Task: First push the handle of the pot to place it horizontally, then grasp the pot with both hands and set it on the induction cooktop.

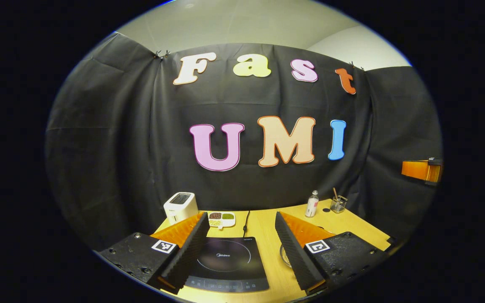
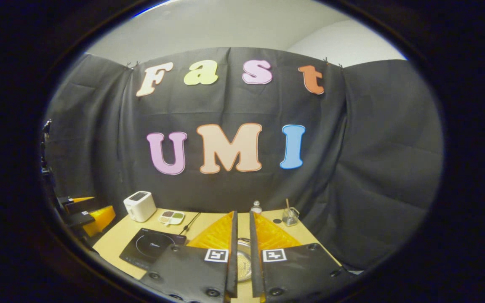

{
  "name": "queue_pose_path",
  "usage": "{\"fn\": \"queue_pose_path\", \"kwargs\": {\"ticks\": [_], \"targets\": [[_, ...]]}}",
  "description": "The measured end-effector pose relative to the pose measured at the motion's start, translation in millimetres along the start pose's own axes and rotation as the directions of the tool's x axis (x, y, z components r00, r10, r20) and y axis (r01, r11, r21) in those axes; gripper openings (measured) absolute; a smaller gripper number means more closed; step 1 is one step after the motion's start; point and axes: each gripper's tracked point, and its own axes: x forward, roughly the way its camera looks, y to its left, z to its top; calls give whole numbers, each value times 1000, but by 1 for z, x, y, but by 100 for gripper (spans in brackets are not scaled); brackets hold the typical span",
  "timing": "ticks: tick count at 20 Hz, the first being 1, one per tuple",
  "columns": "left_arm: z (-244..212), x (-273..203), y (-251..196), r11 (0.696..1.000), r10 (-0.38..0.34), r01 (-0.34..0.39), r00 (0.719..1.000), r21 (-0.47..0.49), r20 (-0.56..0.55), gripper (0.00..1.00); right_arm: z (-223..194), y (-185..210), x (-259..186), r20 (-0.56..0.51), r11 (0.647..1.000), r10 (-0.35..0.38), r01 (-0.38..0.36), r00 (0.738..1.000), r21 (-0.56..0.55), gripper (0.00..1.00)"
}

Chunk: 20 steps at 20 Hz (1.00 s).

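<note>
Between the fingers at the bottom centre of the right gripper view sits the pot point(image 2: 243, 263), seen as a round metal rim with a pale perforated-looking inside; most of it is hidden by the fingers, so its handle cannot be made out, and it may be a strainer-like vessel rather than a plain pot. In the left gripper view a sliver of that rim shows at lower right of centre, just beside the inner edge of a finger. The right gripper point(image 2: 242, 244) has its fingers drawn narrow, almost parallel, with nothing pinched; the left gripper point(image 1: 242, 248) stands wide open above the induction cooktop point(image 1: 227, 263), which lies lower centre in that view and lower left in the right gripper view. Risk: with the handle unseen, a push could catch the rim instead and slide or tip the pot toward the table point(image 1: 263, 235) edge, and an uneven 2-handed lift could tilt it. The cooktop's cord point(image 1: 246, 221) runs back toward the wall and might snag. Counted: 1 pot, 1 cooktop, 2 grippers, 1 toaster point(image 1: 180, 206), 1 divided dish point(image 1: 221, 219) of grains, 1 bottle point(image 1: 312, 204), 1 glass cup point(image 1: 338, 204) with a stick in it.
</note>
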Motion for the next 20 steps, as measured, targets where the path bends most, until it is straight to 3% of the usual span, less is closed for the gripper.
{"fn": "queue_pose_path", "kwargs": {"ticks": [2,3,5,10,11,12,13,14,15,16,20], "targets": [[-5,-3,5,1000,9,-9,1000,1,-5,96,-13,1,3,-28,1000,10,-10,1000,11,20],[-7,-5,8,1000,17,-17,1000,3,-13,92,-22,2,5,-48,1000,24,-23,999,20,15],[-11,-8,13,999,36,-36,999,9,-31,96,-39,4,12,-93,997,56,-51,994,50,10],[-17,-9,22,994,108,-107,993,37,-42,92,-95,-8,35,-239,993,101,-83,966,88,15],[-19,-8,22,992,120,-119,992,37,-46,92,-109,-10,39,-277,992,110,-88,955,90,6],[-20,-7,20,992,128,-127,990,28,-53,92,-126,-13,44,-323,992,113,-89,940,88,12],[-21,-5,19,990,141,-140,988,16,-64,92,-146,-16,48,-376,993,116,-93,919,79,10],[-23,-4,18,987,158,-158,985,9,-73,96,-164,-18,52,-430,993,119,-99,895,70,0],[-23,-2,17,985,174,-174,982,8,-72,92,-183,-19,55,-480,992,129,-115,868,60,10],[-23,0,17,982,190,-190,979,13,-74,96,-200,-19,59,-524,990,141,-132,840,54,10],[-25,4,15,965,260,-259,962,34,-83,93,-257,-10,59,-657,974,216,-207,722,93,10]]}}
